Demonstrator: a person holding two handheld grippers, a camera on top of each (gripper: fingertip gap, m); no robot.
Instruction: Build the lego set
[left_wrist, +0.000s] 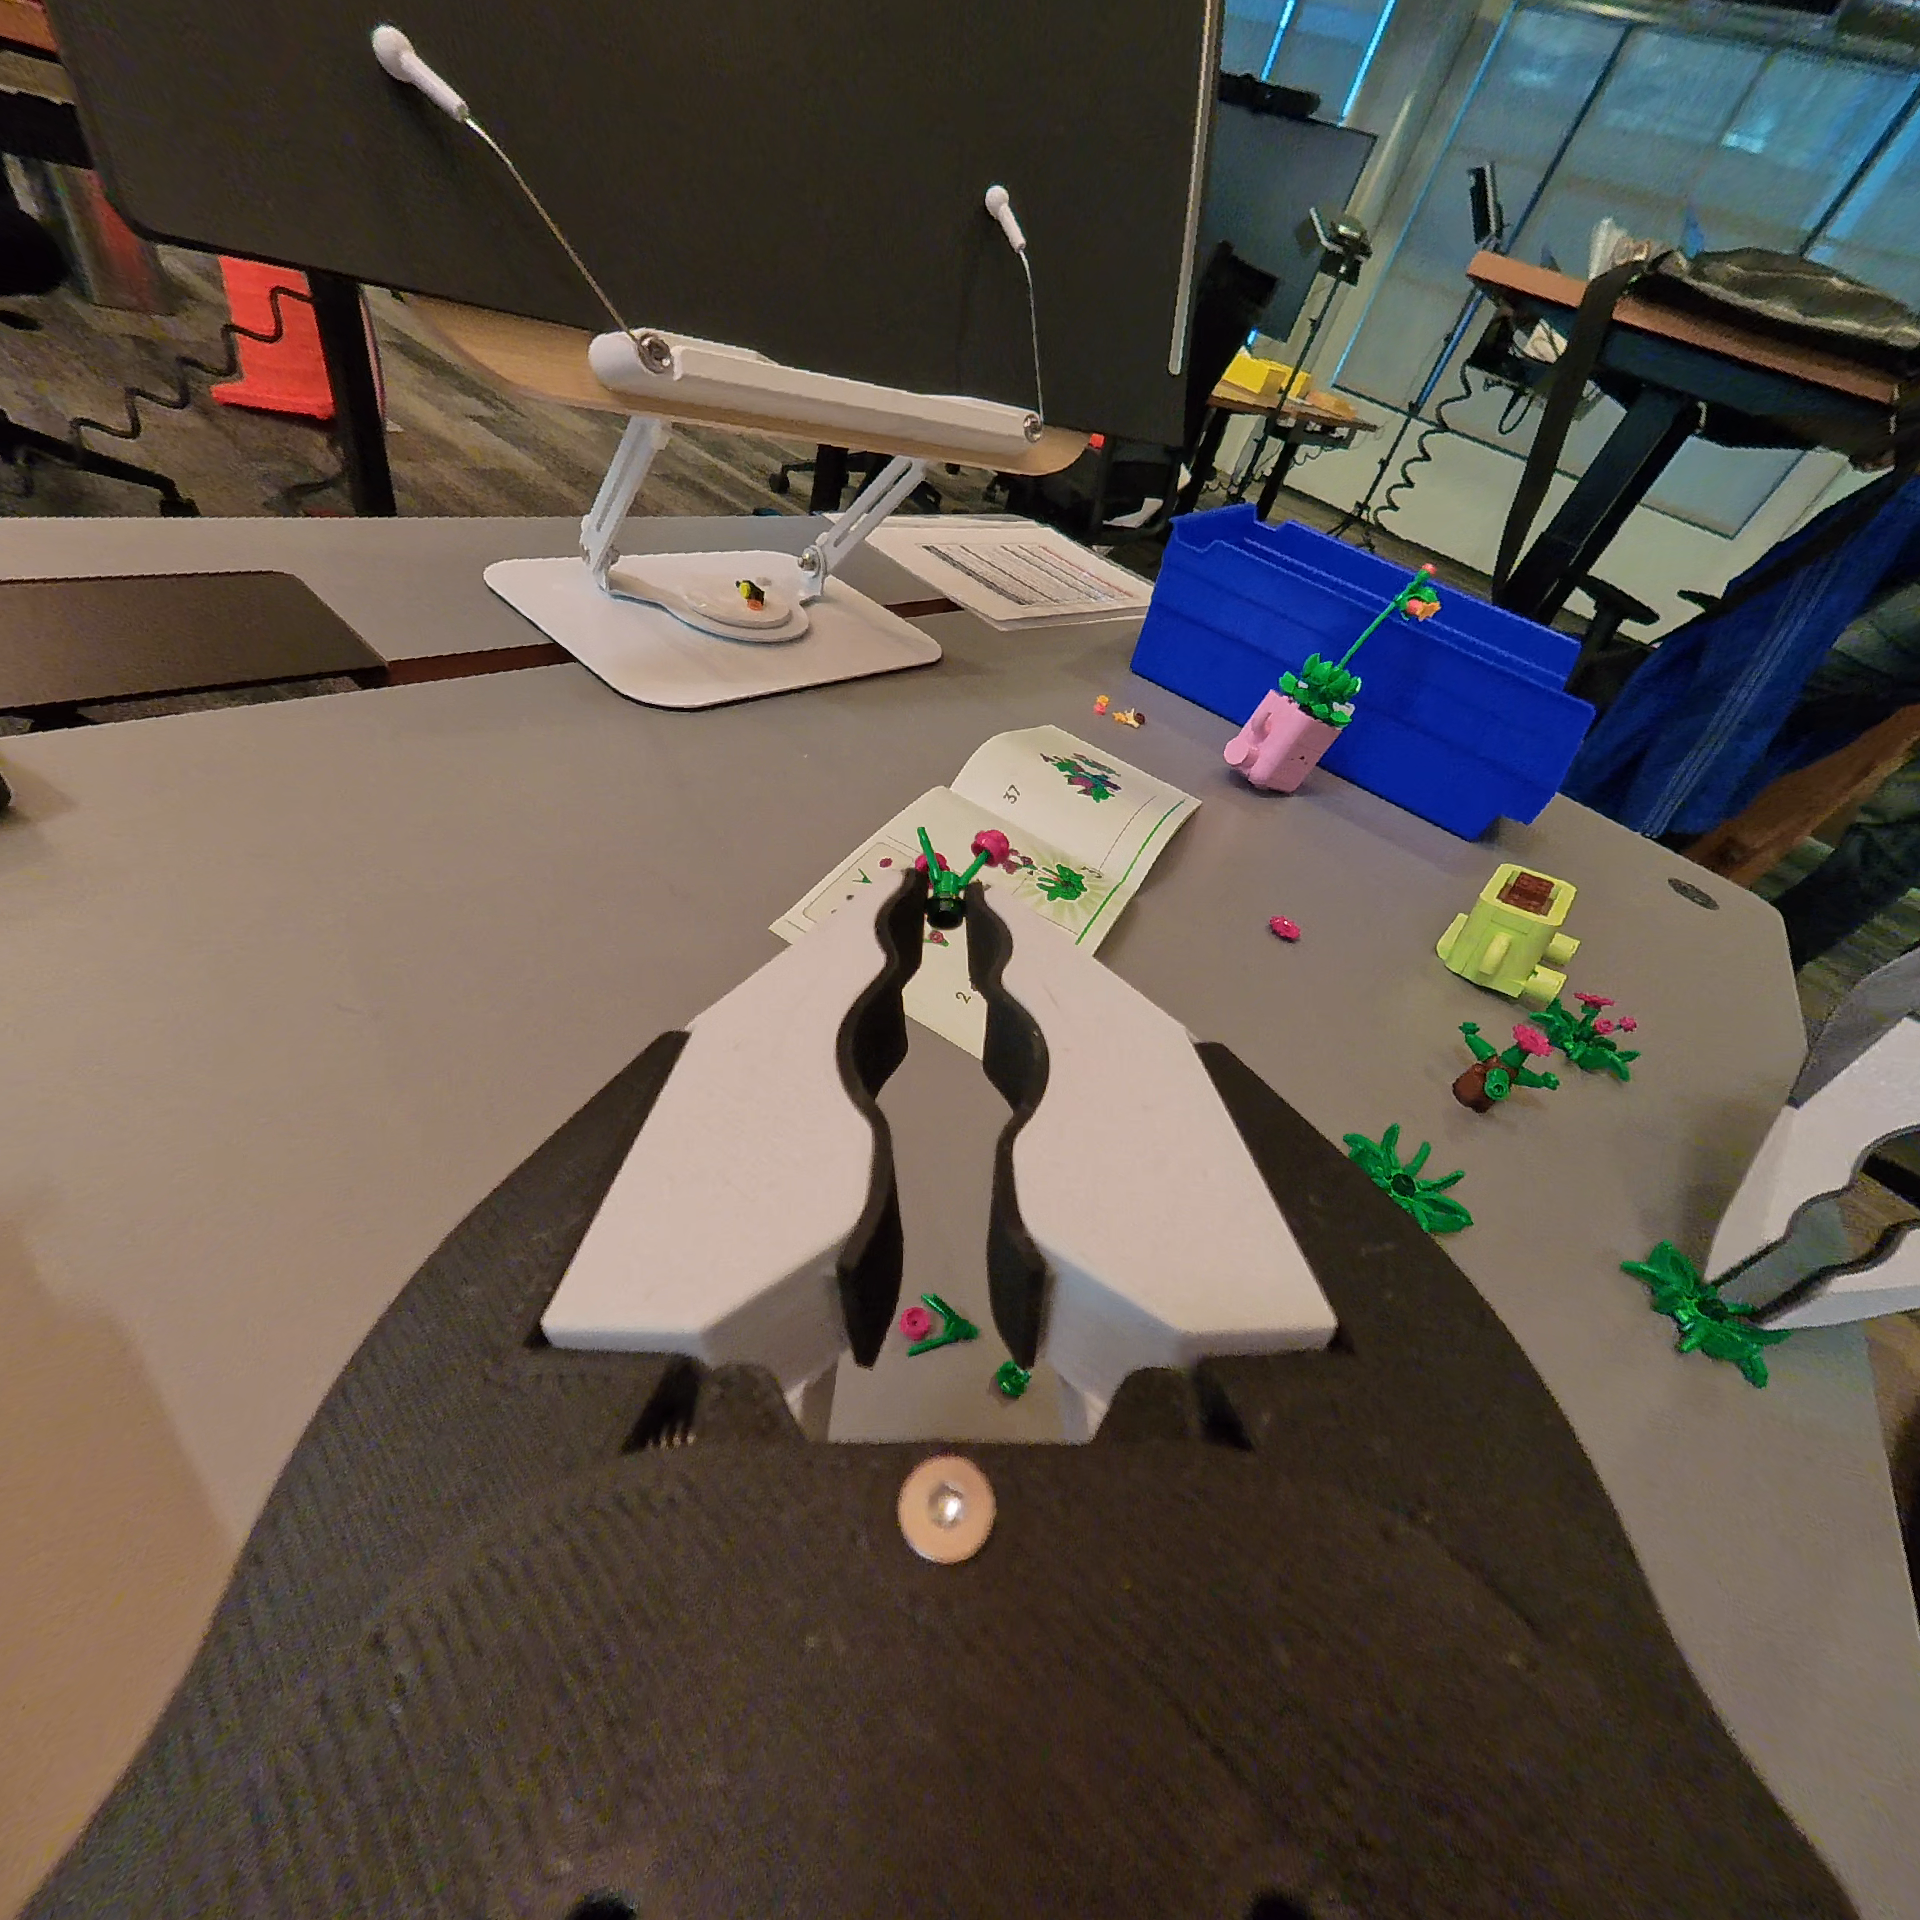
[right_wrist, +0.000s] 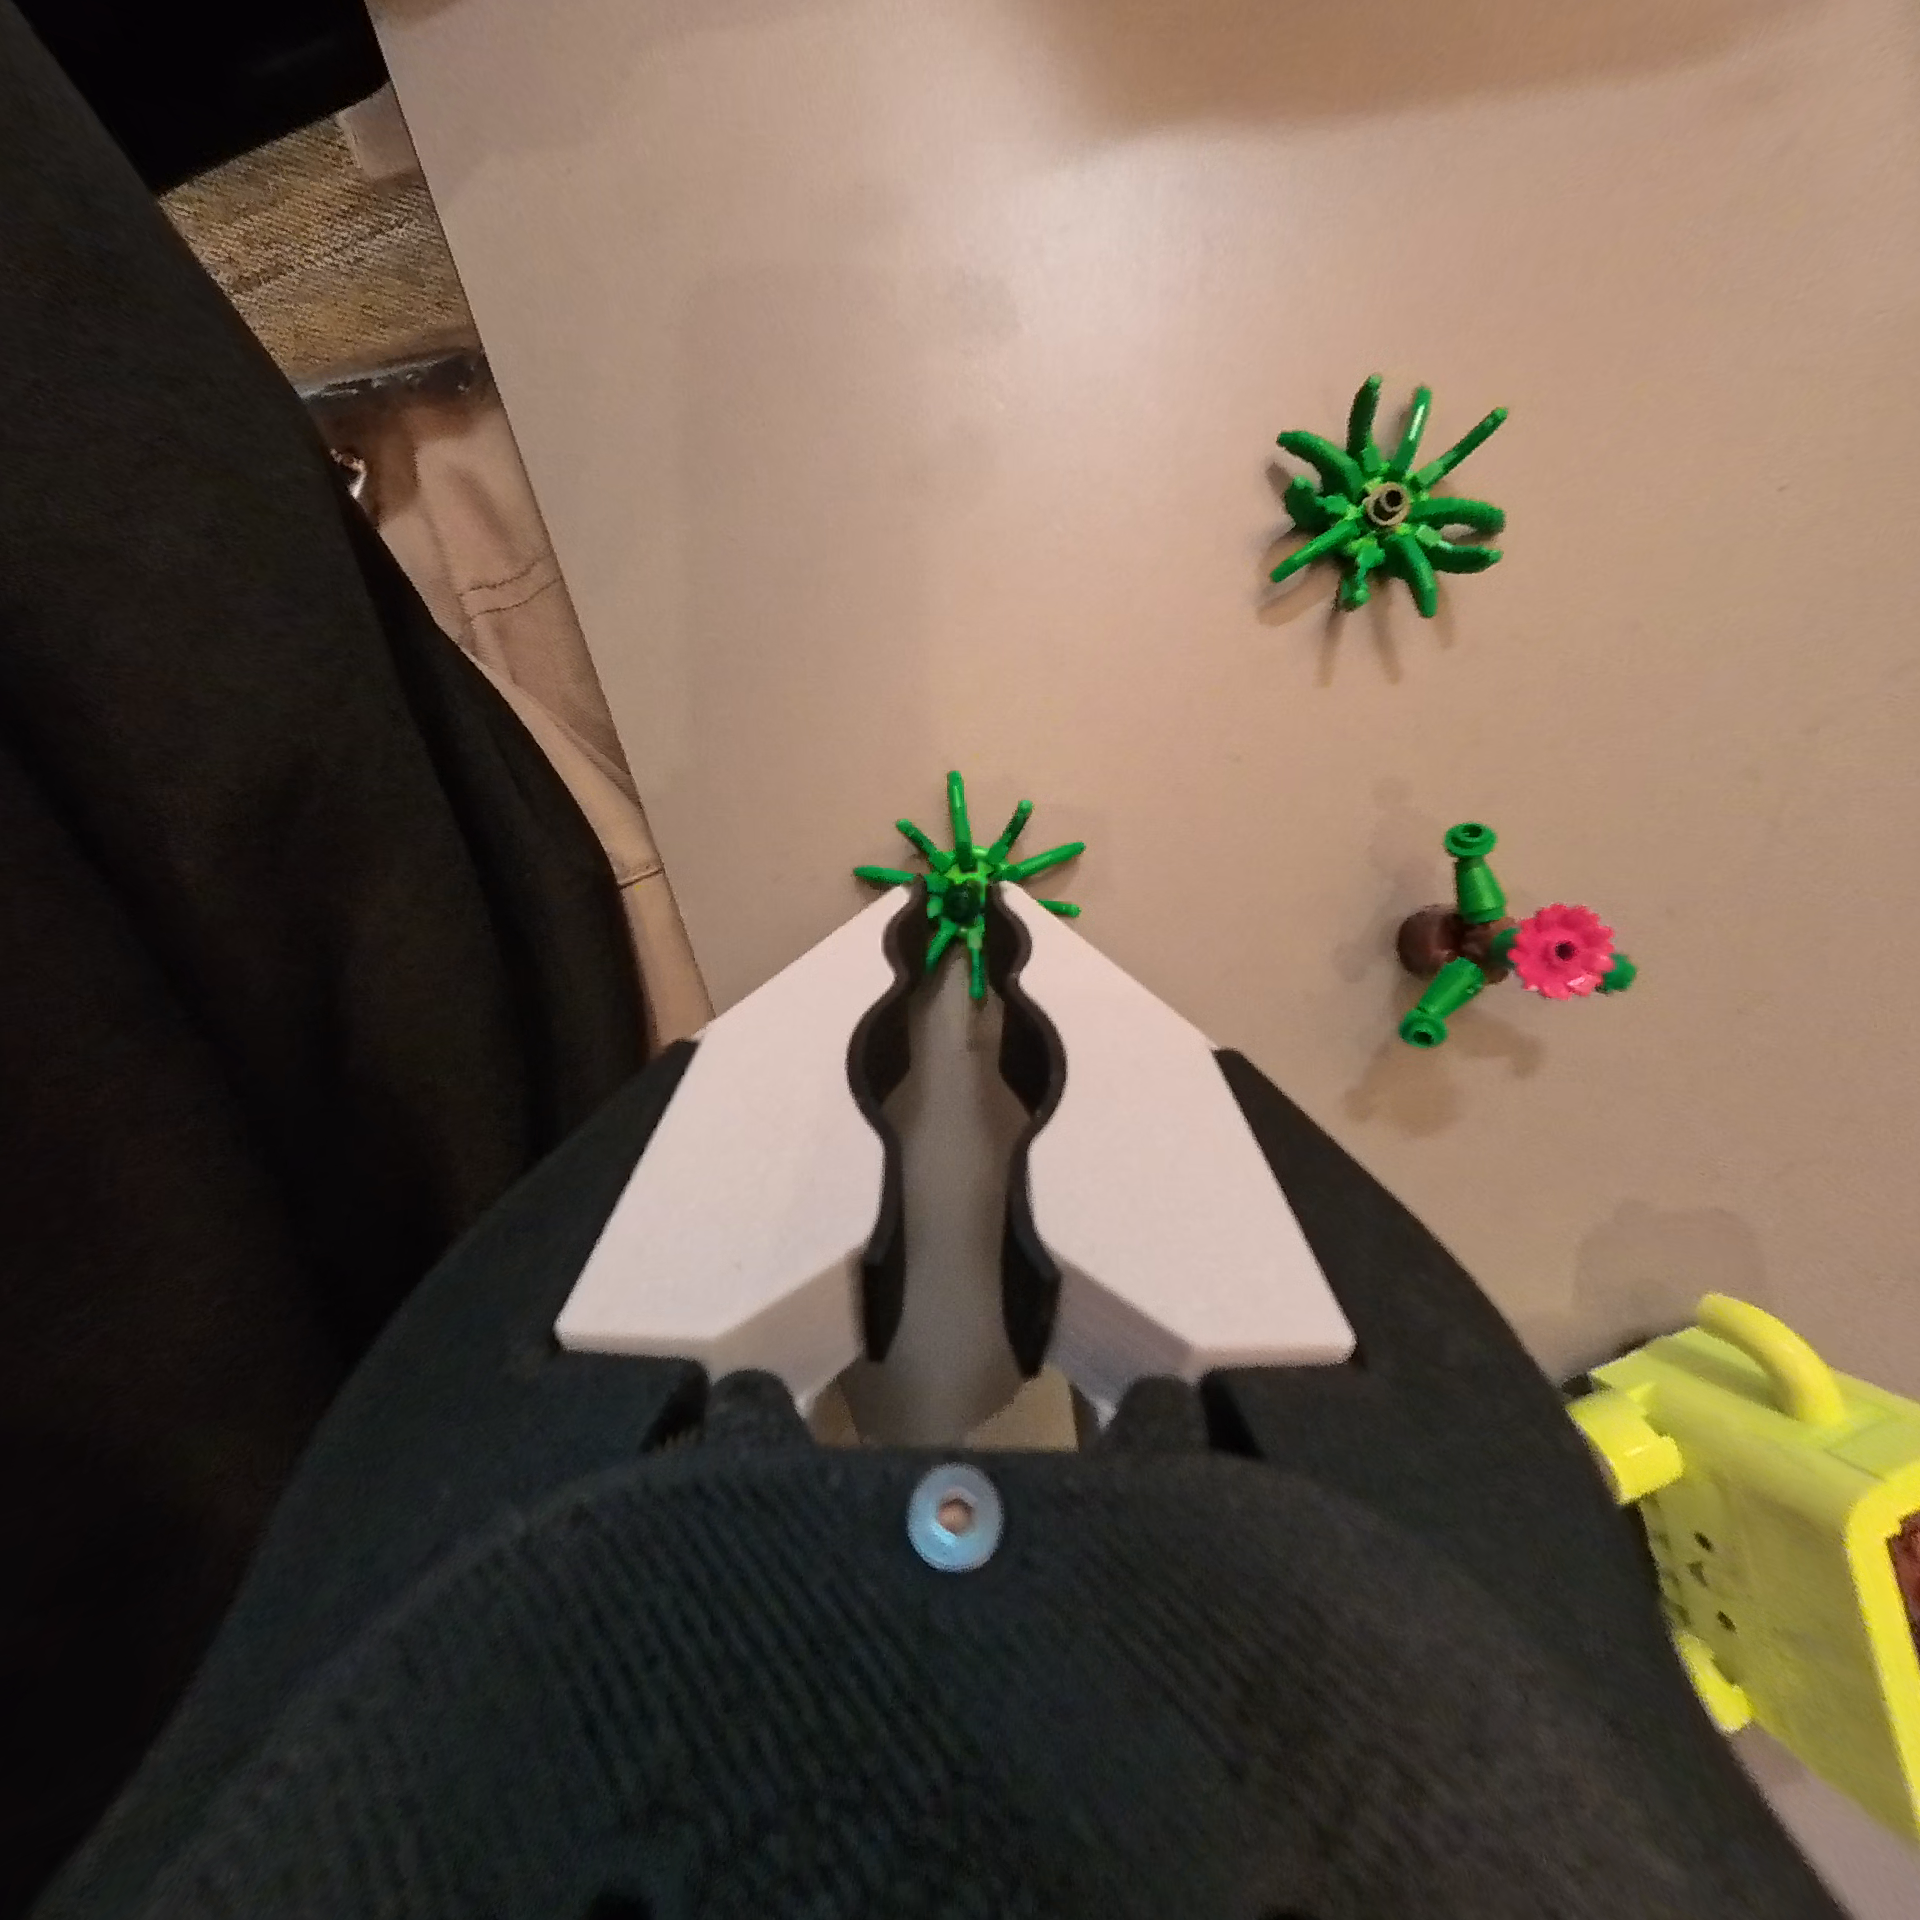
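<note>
The left tongs are clenched on a small green stem piece with pink flowers, held above the open instruction booklet. The right tongs are pinched on the centre of a spiky green leaf piece that seems to rest on the grey tabletop.

The build looks partly done. A pink pot with a tall flowering stalk stands finished beside a blue bin. A lime-green pot holds no plant yet. Near it lie a brown stem cluster with a pink flower, another leaf rosette and scattered small parts.

Farther back, a white folding stand sits before a dark panel; beyond are office desks and glass walls.
</note>
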